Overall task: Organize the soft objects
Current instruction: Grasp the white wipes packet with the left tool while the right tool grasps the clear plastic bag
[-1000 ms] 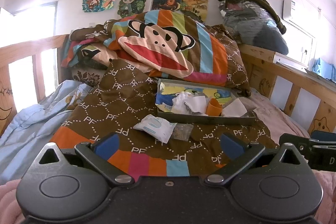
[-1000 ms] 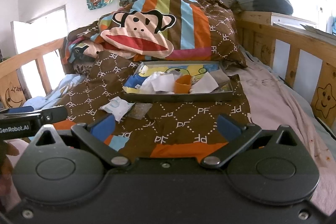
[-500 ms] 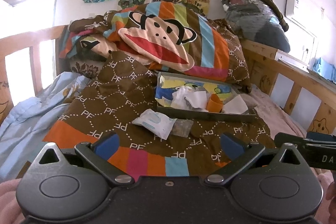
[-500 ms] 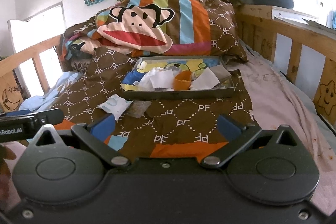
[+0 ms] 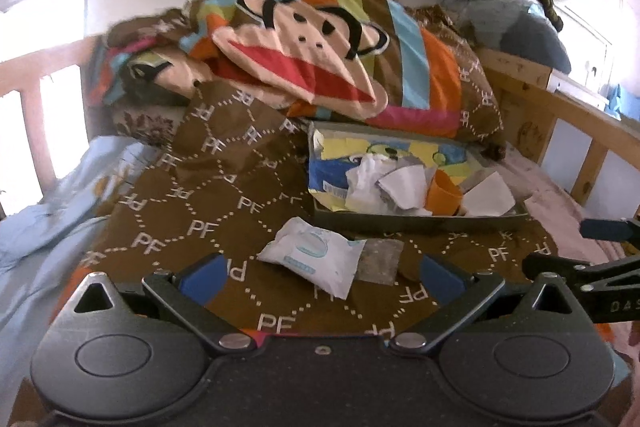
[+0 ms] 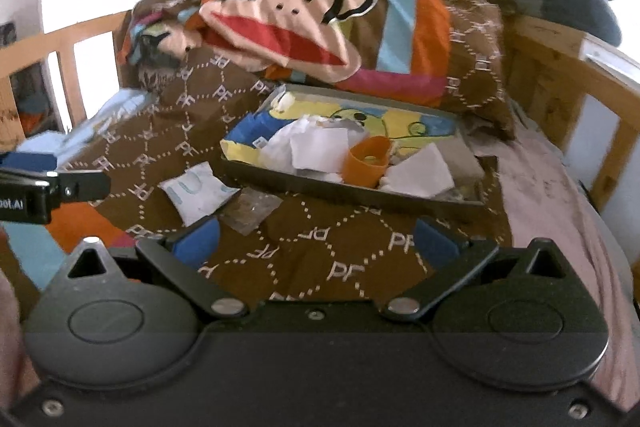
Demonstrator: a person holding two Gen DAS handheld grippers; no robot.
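A white wet-wipes pack (image 5: 314, 255) (image 6: 198, 191) lies on the brown PF-patterned quilt (image 5: 192, 219), with a small clear packet (image 5: 380, 259) (image 6: 250, 209) touching its right side. Behind them sits a dark shallow tray (image 5: 404, 219) (image 6: 344, 189) holding crumpled white tissues (image 5: 384, 183) (image 6: 316, 147), an orange cup (image 5: 442, 193) (image 6: 366, 161) and a colourful bag. My left gripper (image 5: 324, 277) is open just short of the wipes pack, nothing between its blue pads. My right gripper (image 6: 316, 241) is open and holds nothing, over the quilt in front of the tray.
A monkey-face striped duvet (image 5: 312, 47) is piled at the head of the bed. Wooden rails (image 5: 560, 107) run along both sides. Light blue bedding (image 5: 48, 195) lies left, a pink sheet (image 6: 552, 187) right. Bundled clothes (image 5: 500, 3) sit on the right ledge.
Both grippers have moved forward and lower toward the quilt; the wipes pack and tray now look larger and nearer. Both stay open.
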